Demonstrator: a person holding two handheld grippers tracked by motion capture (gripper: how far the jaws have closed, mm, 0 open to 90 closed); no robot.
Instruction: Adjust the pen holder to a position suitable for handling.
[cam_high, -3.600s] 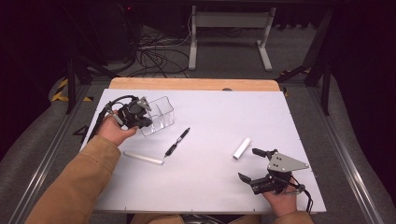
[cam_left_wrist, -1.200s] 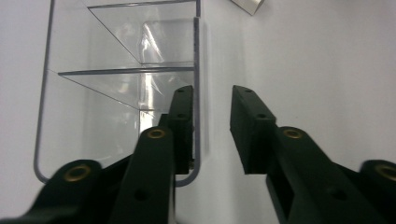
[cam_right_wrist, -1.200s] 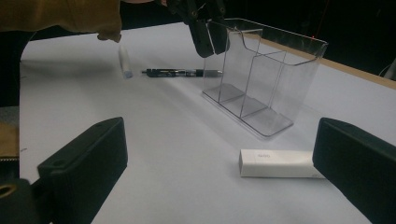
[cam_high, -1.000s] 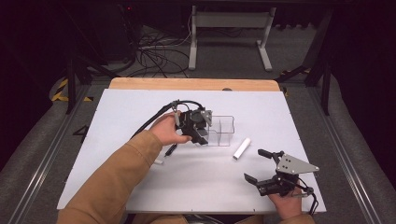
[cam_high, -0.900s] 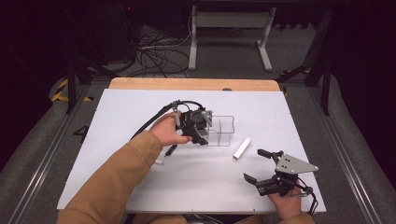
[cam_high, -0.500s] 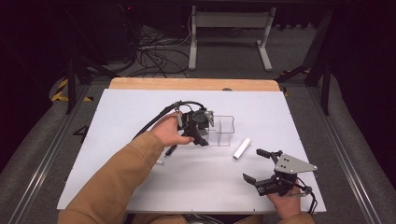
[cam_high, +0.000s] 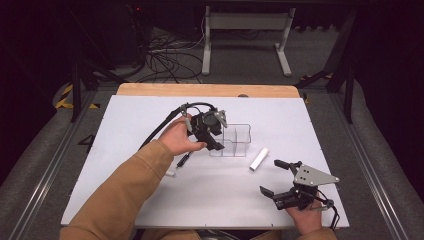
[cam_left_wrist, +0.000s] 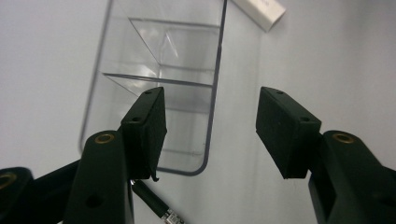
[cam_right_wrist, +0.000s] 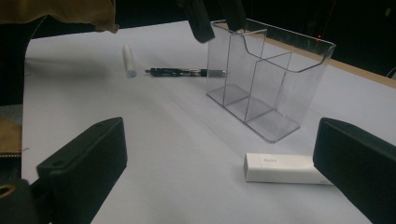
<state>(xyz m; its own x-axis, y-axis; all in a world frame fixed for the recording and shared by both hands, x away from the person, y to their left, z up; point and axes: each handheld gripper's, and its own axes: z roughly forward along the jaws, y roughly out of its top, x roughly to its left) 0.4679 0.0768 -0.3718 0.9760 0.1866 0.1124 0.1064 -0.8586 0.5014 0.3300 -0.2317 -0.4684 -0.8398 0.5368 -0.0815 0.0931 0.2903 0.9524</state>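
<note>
high view: a clear three-compartment organizer (cam_high: 234, 140) stands upright near the middle of the white bench (cam_high: 125, 120), its long axis running roughly left to right, parallel with the far edge. the left gripper (cam_high: 214, 134) sits over the organizer's left end, pointing down; its jaws have just been opening and stand about half spread, off the wall, so it looks like a release. a black pen (cam_high: 183, 160) lies just beside the left hand (cam_high: 176, 140), toward the near edge, with a small white stick (cam_high: 170, 173) close by. a white eraser block (cam_high: 259, 158) lies between the organizer and the right gripper (cam_high: 272, 176), which rests near the near right corner with jaws wide and nothing in them. of the two, the right gripper is nearer the eraser, the left nearer the pen.

left gripper view: the organizer (cam_left_wrist: 159, 79) lies straight ahead and below, open side up, its long axis running away from the camera. one pad is over the near compartment, the other outside the wall; the wall passes between them, untouched. the eraser's end (cam_left_wrist: 261, 10) shows beyond, and the pen's tip (cam_left_wrist: 156, 205) below.

right gripper view: the eraser (cam_right_wrist: 282, 169) lies just ahead, toward the right-hand jaw, long axis crosswise to the jaws. behind it the organizer (cam_right_wrist: 266, 74) stands upright, then the pen (cam_right_wrist: 184, 72) and the white stick (cam_right_wrist: 128, 59) farther off.
</note>
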